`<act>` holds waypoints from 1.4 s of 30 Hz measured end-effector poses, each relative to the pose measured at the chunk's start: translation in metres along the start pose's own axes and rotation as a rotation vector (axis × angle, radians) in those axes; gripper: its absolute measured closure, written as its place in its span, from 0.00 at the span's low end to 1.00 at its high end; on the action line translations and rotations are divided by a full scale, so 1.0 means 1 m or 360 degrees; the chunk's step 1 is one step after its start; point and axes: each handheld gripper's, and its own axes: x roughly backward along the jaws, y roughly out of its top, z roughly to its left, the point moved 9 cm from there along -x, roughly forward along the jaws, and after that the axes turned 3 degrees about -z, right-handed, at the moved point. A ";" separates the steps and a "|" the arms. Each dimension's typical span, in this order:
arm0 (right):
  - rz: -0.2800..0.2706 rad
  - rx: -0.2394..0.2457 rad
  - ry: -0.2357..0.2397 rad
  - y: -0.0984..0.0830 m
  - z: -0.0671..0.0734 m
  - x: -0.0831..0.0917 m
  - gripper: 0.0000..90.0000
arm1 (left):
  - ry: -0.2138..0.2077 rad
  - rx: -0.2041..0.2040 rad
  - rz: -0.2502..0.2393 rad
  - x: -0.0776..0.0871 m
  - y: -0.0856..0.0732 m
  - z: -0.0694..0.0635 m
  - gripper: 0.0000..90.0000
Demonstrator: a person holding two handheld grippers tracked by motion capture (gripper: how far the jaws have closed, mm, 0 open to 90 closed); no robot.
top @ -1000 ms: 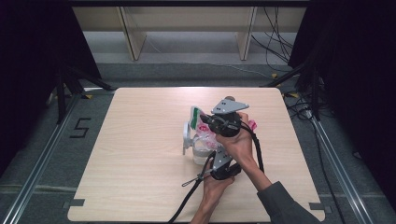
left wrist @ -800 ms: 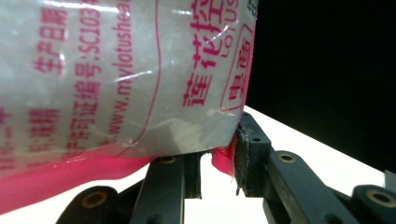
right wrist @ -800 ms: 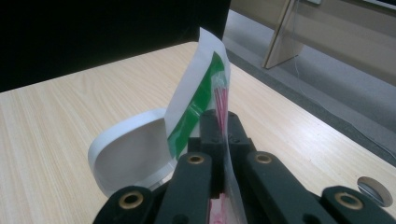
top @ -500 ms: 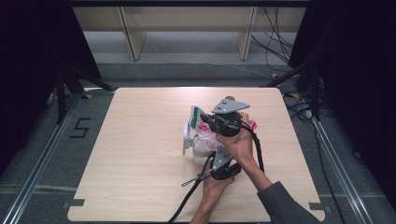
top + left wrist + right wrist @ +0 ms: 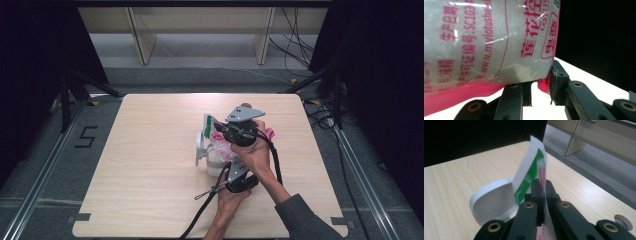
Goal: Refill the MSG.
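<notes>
Both grippers on one bag [image 5: 218, 141], mid-table [image 5: 150, 165] over a white lidded container [image 5: 202, 150]. Right gripper [image 5: 543, 185] clamped flat on the bag's green-striped top edge. Left gripper [image 5: 540, 83] part-closed low on the pink-printed bag, apparently pinching its bottom corner; contact partly hidden.

The bag [image 5: 486, 42] has pink print: "SC103", a web address starting "www.mylotushe", "生产日期" along the top, plus big characters "莲花" near "LO". The floor [image 5: 30, 165] left of the table carries a black "5" [image 5: 86, 137].
</notes>
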 end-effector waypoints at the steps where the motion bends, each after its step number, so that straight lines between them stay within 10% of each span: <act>1: 0.0006 -0.0017 -0.0003 -0.001 0.001 0.000 1.00 | -0.0001 -0.0004 -0.0002 0.000 0.000 0.000 0.82; 42: 0.0013 -0.0033 0.0011 0.000 0.004 -0.003 1.00 | 0.0011 -0.0017 0.0001 0.001 0.001 -0.001 0.82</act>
